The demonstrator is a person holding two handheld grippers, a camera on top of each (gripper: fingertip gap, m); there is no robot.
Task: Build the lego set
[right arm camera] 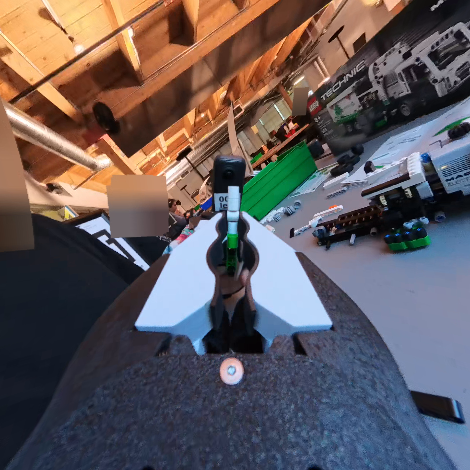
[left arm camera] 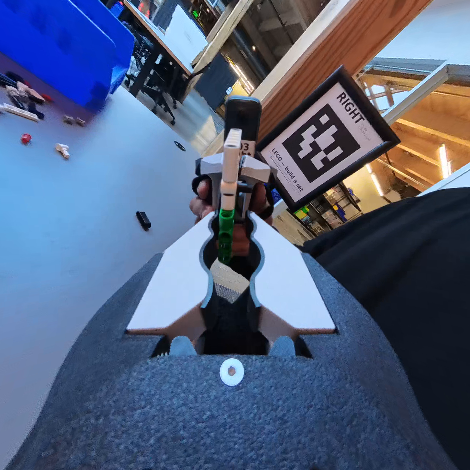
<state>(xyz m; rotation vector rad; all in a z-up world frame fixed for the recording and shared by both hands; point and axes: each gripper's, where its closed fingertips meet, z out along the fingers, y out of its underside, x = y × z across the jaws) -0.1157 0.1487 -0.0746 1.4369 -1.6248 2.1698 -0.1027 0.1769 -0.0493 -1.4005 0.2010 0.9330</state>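
A slim lego assembly, a green beam [left arm camera: 225,235] joined to a white beam [left arm camera: 230,162], is held in the air between my two grippers, which face each other. My left gripper [left arm camera: 230,221] is shut on it, with a pale block end [left arm camera: 229,282] pinched between its white fingers [left arm camera: 178,274]. My right gripper [left arm camera: 230,175] is opposite, shut on the white beam. In the right wrist view my right gripper [right arm camera: 232,218] closes on the white beam [right arm camera: 233,203], with the green beam [right arm camera: 231,250] in its gap. The left gripper's black camera [right arm camera: 229,173] shows behind.
A blue bin [left arm camera: 63,50], loose pieces [left arm camera: 62,150] and a black part [left arm camera: 143,220] lie on the grey table. A framed marker sign [left arm camera: 325,142] stands near. A part-built white truck [right arm camera: 407,183], black frame [right arm camera: 351,221], green bin [right arm camera: 277,183], wheels [right arm camera: 346,162] and set box [right arm camera: 394,84] are to the right. Only a small space, under 4 cm, lies between the two pairs of fingers. The part-built white truck [right arm camera: 407,183] is about equally far from each gripper, around 15 cm.
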